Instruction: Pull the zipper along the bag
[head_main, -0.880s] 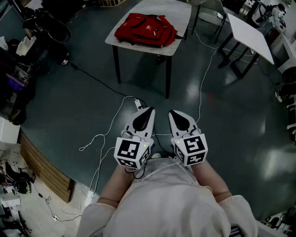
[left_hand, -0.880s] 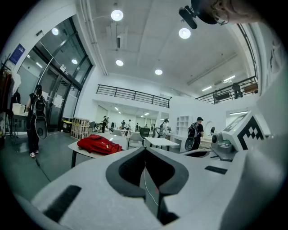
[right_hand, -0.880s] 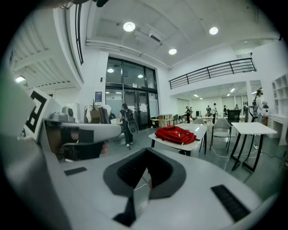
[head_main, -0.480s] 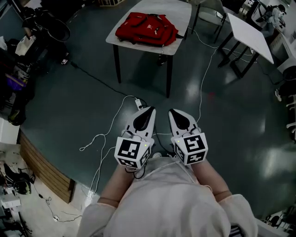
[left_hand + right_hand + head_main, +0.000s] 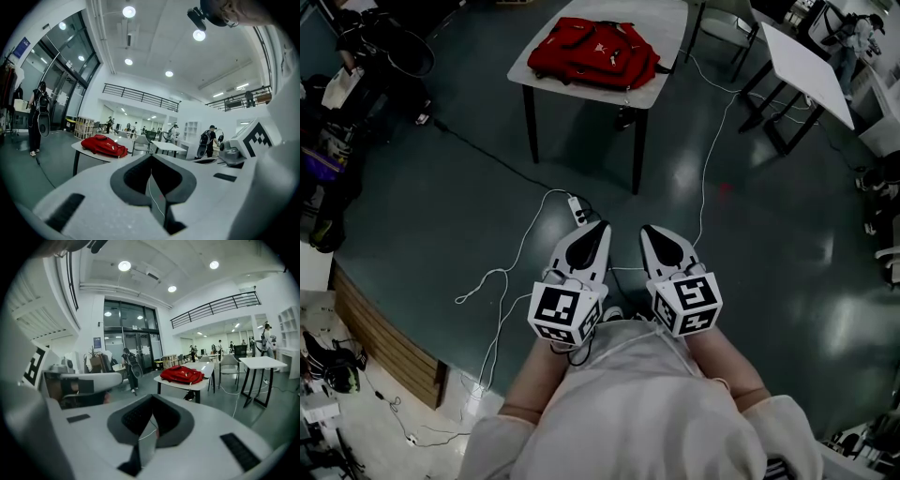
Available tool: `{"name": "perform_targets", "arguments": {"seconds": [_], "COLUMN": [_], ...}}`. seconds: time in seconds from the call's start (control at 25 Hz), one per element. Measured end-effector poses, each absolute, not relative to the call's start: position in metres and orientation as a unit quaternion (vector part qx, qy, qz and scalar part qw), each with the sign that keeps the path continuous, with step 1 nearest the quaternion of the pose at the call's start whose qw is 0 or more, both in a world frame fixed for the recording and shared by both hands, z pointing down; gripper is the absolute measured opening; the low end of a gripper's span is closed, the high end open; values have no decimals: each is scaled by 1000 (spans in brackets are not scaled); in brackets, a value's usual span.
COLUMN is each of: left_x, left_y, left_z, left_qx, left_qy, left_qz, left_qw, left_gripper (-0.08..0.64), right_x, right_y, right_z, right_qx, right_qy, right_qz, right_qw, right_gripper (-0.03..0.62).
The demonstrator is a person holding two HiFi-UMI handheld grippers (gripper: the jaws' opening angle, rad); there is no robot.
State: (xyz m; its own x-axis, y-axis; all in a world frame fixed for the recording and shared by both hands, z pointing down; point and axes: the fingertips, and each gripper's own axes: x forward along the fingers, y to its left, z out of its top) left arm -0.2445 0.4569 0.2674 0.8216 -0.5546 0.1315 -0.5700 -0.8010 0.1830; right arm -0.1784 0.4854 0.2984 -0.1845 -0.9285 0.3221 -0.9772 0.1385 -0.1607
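The red fabric backpack (image 5: 595,52) lies on a pale rectangular table with dark legs (image 5: 667,23). It is at about twelve o'clock from both grippers and well apart from them. The white left gripper (image 5: 601,226) and white right gripper (image 5: 649,231) are held side by side above the dark glossy floor (image 5: 441,197), each with its jaws closed together on nothing. A thin white cable (image 5: 502,277) trails across the floor at the left gripper's nine o'clock.
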Motion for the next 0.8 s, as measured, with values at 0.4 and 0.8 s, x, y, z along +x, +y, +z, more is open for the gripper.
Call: {"name": "perform_targets", "arguments": {"seconds": [0.4, 0.8], "left_x": [-193, -94], "left_y": [393, 294], "left_z": [288, 287], "left_qx": [937, 919], "left_qy": [-325, -367], "left_qz": [60, 67], "left_qw": [114, 127], "left_gripper": [21, 21], "right_x": [-120, -18], "right_y": [420, 317], "right_z": [322, 324], "right_qx": [618, 578], "right_qy": [-758, -784], "right_qz": [196, 213], "right_qw": [67, 85], "right_gripper": [28, 28]}}
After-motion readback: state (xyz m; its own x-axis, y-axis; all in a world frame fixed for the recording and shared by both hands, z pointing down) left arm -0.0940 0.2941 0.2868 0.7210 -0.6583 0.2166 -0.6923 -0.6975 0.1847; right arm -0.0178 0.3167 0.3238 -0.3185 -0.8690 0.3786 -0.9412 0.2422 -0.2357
